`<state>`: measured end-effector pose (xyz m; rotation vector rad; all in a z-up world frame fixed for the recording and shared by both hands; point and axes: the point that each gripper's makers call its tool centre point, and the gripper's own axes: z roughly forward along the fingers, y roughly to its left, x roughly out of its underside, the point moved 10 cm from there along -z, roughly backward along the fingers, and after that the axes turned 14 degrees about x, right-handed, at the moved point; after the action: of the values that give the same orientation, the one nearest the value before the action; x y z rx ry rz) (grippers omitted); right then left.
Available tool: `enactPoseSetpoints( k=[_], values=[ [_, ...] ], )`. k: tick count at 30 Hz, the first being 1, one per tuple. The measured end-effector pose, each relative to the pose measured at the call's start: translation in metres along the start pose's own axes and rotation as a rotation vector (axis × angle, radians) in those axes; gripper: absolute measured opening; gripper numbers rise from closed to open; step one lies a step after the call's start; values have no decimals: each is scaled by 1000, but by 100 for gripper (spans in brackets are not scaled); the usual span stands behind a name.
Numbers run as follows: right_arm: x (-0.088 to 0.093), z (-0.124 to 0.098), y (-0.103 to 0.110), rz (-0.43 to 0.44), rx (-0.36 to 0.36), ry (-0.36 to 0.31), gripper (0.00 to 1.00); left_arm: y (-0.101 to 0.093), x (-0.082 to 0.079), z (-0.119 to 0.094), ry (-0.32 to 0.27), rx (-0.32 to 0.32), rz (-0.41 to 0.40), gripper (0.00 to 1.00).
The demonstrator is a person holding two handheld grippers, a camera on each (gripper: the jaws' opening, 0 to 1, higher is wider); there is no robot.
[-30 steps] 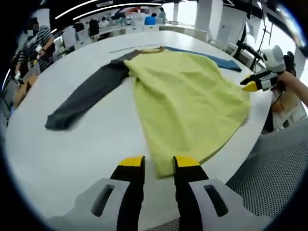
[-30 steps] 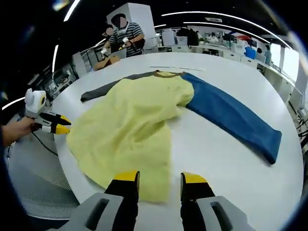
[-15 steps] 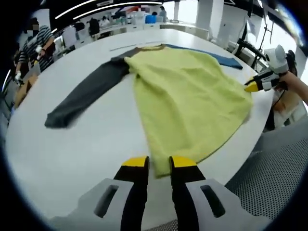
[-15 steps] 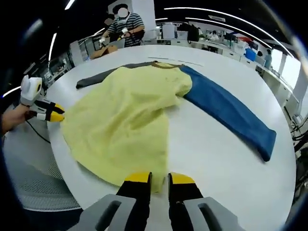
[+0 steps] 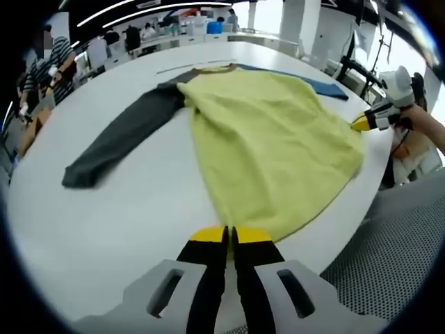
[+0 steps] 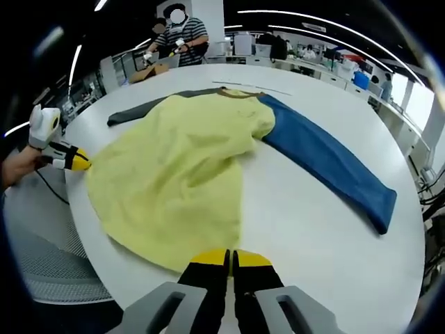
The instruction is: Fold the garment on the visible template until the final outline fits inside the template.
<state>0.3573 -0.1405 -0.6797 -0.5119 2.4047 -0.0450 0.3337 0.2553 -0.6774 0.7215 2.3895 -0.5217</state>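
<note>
Both pairs of jaws are pinched together on the shirt's bottom hem.

The left gripper [image 5: 229, 235] and right gripper [image 6: 230, 259] each clamp one lower corner of the one yellow shirt [image 5: 268, 142], so the cloth between the tips is hidden. It lies flat on the round white table [image 5: 125, 209], with two sleeves spread out: a grey sleeve [image 5: 119, 136] and a blue sleeve [image 6: 325, 161]. No template outline can be made out.

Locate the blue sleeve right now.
In the right gripper view the blue sleeve lies flat on the white table, stretching from the yellow body toward the view's right side, cuff farthest out.
</note>
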Motion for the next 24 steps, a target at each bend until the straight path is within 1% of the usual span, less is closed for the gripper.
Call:
enactPoseSetpoints(
  k=[4, 10, 17, 24],
  values=[
    [3, -3, -1, 2, 9, 10, 0, -1, 2, -4, -14, -3, -20, 0],
    [11, -12, 0, 21, 23, 21, 0, -2, 5, -9, -16, -6, -91, 0],
    [21, -23, 5, 18, 34, 36, 0, -7, 7, -14, -4, -4, -116, 0],
    [24, -27, 7, 25, 41, 46, 0, -10, 14, -17, 25, 2, -142, 0]
  ],
)
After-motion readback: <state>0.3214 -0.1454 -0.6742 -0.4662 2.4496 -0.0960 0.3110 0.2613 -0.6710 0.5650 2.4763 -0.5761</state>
